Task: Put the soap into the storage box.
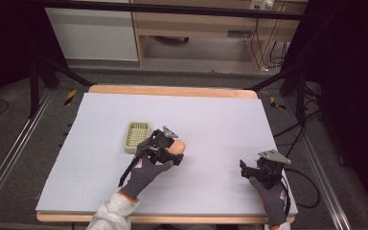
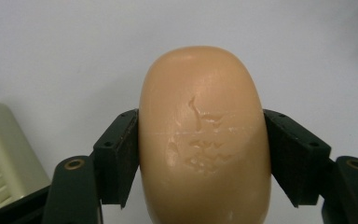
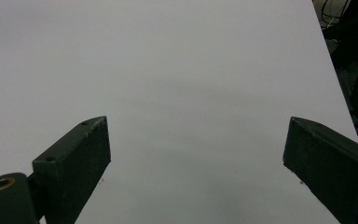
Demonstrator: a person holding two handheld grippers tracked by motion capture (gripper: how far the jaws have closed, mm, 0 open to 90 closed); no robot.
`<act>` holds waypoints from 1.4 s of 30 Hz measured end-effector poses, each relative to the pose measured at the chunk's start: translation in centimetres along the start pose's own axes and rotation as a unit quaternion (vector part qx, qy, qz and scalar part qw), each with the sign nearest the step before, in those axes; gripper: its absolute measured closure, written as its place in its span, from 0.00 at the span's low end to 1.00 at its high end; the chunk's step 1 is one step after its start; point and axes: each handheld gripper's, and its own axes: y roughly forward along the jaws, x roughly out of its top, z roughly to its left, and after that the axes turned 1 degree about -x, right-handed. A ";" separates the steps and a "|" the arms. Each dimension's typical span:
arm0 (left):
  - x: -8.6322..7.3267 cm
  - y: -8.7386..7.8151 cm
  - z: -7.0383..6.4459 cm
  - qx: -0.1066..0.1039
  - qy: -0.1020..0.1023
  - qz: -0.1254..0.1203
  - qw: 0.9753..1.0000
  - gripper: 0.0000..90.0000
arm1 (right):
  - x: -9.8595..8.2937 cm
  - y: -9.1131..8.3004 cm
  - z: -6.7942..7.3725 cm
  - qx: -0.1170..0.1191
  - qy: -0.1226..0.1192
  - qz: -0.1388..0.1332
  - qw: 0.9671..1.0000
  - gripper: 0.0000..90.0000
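A peach-coloured oval bar of soap (image 2: 204,135) with a stamped mark on its face sits between the jaws of my left gripper (image 2: 200,158), which is shut on its two sides. In the high view the soap (image 1: 178,146) and my left gripper (image 1: 171,149) are near the middle of the white table sheet (image 1: 211,120), just right of a pale green slatted soap dish (image 1: 137,136). The dish's corner (image 2: 2,158) shows at the left of the left gripper view. My right gripper (image 3: 196,154) stands open over bare sheet, at the front right (image 1: 245,168).
The wooden table's far edge (image 1: 172,90) and the front edge lie beyond the sheet. Black stand legs and cables (image 1: 306,187) lie on the floor to the right. A wooden desk (image 1: 196,28) stands behind the table.
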 end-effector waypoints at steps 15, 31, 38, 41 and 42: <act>0.0 -2.4 2.7 0.026 -0.017 -0.016 0.999 0.35 | 0.0 0.1 0.1 0.000 0.000 0.001 1.000 0.09; 0.5 -3.8 6.4 0.067 -0.044 -0.022 0.997 0.35 | 0.0 0.0 0.1 0.001 -0.002 0.001 1.000 0.09; 0.7 -4.3 8.0 0.085 -0.062 -0.026 0.994 0.35 | 0.0 0.1 0.1 0.001 -0.002 0.001 1.000 0.09; 0.7 -4.3 8.7 0.089 -0.067 -0.025 0.993 0.35 | 0.0 0.1 0.1 0.001 -0.002 0.001 1.000 0.09; 0.7 -4.3 8.9 0.091 -0.069 -0.024 0.993 0.35 | 0.0 0.0 0.1 0.001 -0.001 0.000 1.000 0.08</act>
